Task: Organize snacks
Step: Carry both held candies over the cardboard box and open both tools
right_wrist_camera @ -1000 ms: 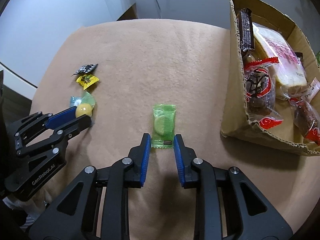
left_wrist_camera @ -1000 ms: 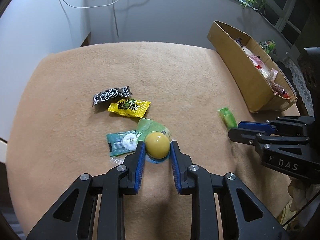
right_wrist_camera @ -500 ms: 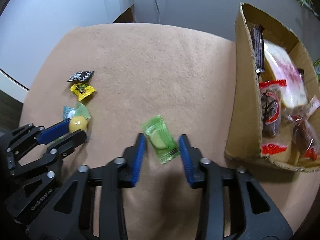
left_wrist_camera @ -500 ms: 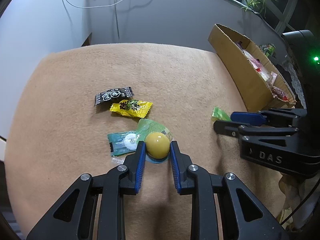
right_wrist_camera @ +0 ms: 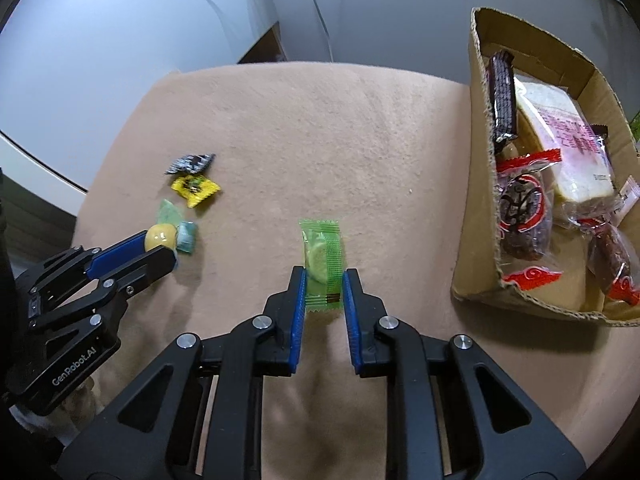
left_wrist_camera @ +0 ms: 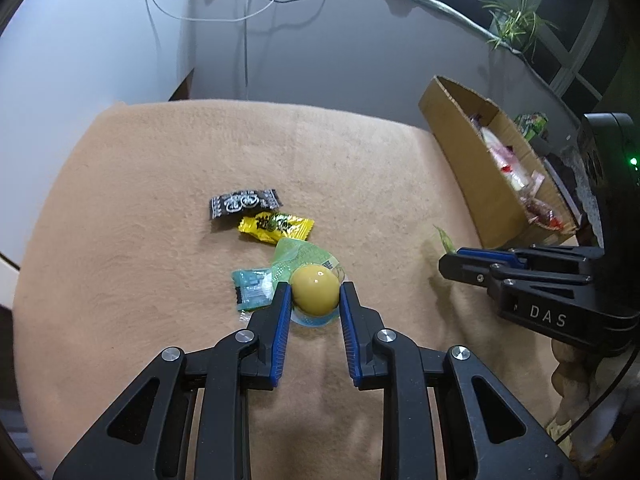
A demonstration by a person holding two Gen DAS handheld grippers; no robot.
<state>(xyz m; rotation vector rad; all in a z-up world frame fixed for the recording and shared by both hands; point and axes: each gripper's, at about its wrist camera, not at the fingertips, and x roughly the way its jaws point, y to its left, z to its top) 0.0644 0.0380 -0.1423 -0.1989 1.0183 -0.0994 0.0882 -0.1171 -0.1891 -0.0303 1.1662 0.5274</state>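
Because the green candy packet [right_wrist_camera: 323,264], clenched edgewise above the desk [right_wrist_camera: 320,140] by the right gripper [right_wrist_camera: 323,280], looks light and crinkly, a mid-body hold seems safest, while the left gripper [left_wrist_camera: 314,298] grasps the smooth yellow ball snack [left_wrist_camera: 314,289].

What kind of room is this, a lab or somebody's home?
Most likely a home room. A tan fleece cloth covers the surface, a potted plant stands by a window, and a worn cardboard box holds packaged snacks. Loose cables hang down the plain wall.
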